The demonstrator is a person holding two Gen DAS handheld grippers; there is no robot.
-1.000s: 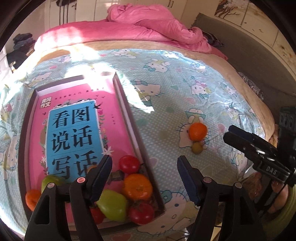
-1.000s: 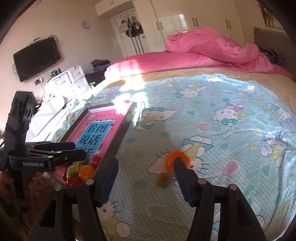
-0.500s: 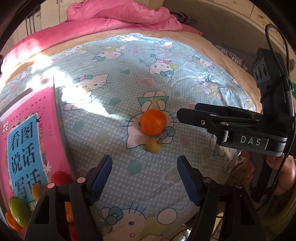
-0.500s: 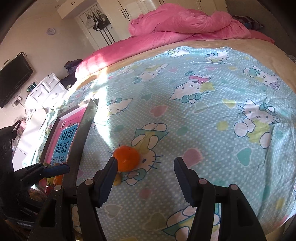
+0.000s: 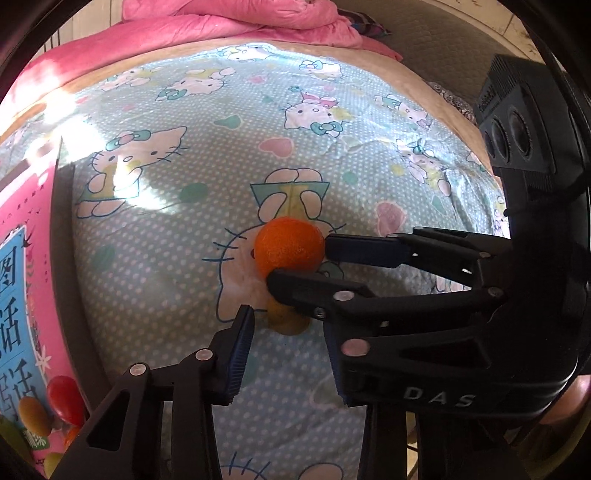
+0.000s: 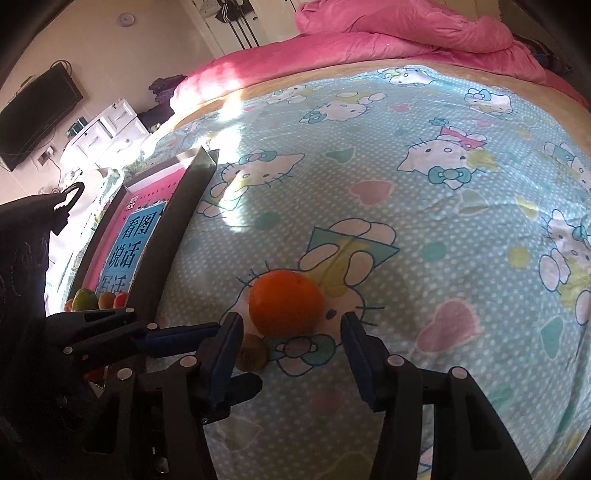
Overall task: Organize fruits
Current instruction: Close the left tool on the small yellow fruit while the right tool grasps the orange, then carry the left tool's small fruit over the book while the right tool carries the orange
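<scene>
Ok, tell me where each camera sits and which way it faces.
Left wrist: rides the left gripper, aimed steeply down at the bedsheet; own fingers flank the small fruit; the right gripper enters from the right.
Right wrist: rides the right gripper, aimed down at the orange between its fingers; the left gripper enters from the left.
Shared: orange, small fruit, tray, each other's gripper. Both jaws have just been closing, neither pressing yet.

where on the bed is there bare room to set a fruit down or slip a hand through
Free: the sheet beyond the orange up to the pink duvet, and the strip between orange and tray. Crowded: around the orange and small yellow-green fruit, where both grippers converge, and the tray's near end with piled fruit.
</scene>
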